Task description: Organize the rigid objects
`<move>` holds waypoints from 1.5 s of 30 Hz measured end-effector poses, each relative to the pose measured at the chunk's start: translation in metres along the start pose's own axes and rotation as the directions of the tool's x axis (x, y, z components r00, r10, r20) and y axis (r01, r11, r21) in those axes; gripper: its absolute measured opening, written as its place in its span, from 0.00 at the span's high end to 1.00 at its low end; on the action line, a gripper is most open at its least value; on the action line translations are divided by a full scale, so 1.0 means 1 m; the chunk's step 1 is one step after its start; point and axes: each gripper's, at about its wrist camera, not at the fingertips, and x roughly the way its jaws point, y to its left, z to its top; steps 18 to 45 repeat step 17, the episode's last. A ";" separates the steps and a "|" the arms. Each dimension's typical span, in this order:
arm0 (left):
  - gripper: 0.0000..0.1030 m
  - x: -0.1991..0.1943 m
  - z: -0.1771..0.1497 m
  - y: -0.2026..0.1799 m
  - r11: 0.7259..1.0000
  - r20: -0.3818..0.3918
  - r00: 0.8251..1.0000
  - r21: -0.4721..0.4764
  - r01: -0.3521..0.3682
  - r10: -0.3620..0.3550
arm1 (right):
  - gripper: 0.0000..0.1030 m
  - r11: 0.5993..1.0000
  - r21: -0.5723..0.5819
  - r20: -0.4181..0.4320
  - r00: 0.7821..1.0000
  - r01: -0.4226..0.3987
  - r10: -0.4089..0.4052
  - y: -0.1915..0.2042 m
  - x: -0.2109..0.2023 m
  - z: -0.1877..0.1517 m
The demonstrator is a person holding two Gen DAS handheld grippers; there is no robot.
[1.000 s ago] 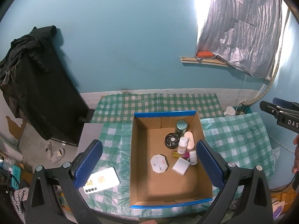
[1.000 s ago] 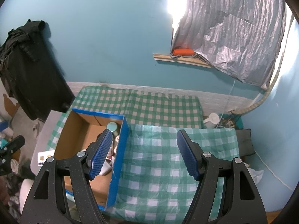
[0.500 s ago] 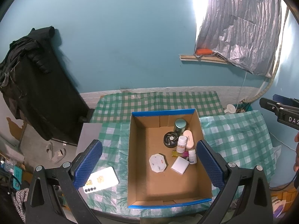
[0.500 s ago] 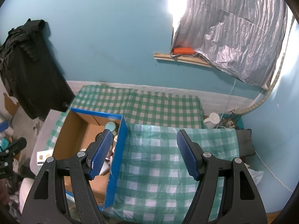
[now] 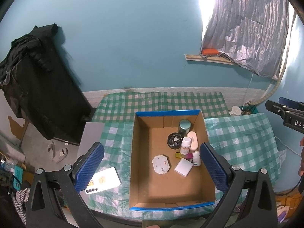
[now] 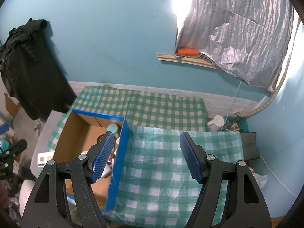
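Both claws hang high and wide apart, holding nothing, seemingly to survey the scene: the left claw (image 5: 152, 168) over the cardboard box (image 5: 140, 171), the right claw (image 6: 147, 156) over bare checked cloth (image 6: 161, 161) beside it. Inside the box cluster a tin (image 5: 184, 126), black dish (image 5: 174, 140), pill bottle (image 5: 185, 145), octagonal case (image 5: 161, 164) and white square box (image 5: 183, 169). One phone (image 5: 104, 180) lies outside, likely next.
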 end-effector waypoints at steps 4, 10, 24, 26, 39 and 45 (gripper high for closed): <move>0.01 0.000 -0.001 0.000 1.000 -0.003 1.000 0.001 -0.001 0.001 | 0.31 1.000 -0.003 -0.001 1.000 0.000 0.000 -0.001 0.001 -0.001; 0.01 0.003 -0.002 -0.002 1.000 -0.012 1.000 0.012 -0.005 0.005 | 0.31 1.000 0.003 -0.009 1.000 -0.006 0.006 0.000 0.006 -0.005; 0.01 0.005 0.000 -0.007 1.000 -0.004 1.000 0.020 -0.005 0.005 | 0.31 1.000 0.013 -0.009 1.000 -0.005 0.005 -0.004 0.006 -0.006; 0.01 0.005 0.000 -0.007 1.000 -0.004 1.000 0.020 -0.005 0.005 | 0.31 1.000 0.013 -0.009 1.000 -0.005 0.005 -0.004 0.006 -0.006; 0.01 0.005 0.000 -0.007 1.000 -0.004 1.000 0.020 -0.005 0.005 | 0.31 1.000 0.013 -0.009 1.000 -0.005 0.005 -0.004 0.006 -0.006; 0.01 0.005 0.000 -0.007 1.000 -0.004 1.000 0.020 -0.005 0.005 | 0.31 1.000 0.013 -0.009 1.000 -0.005 0.005 -0.004 0.006 -0.006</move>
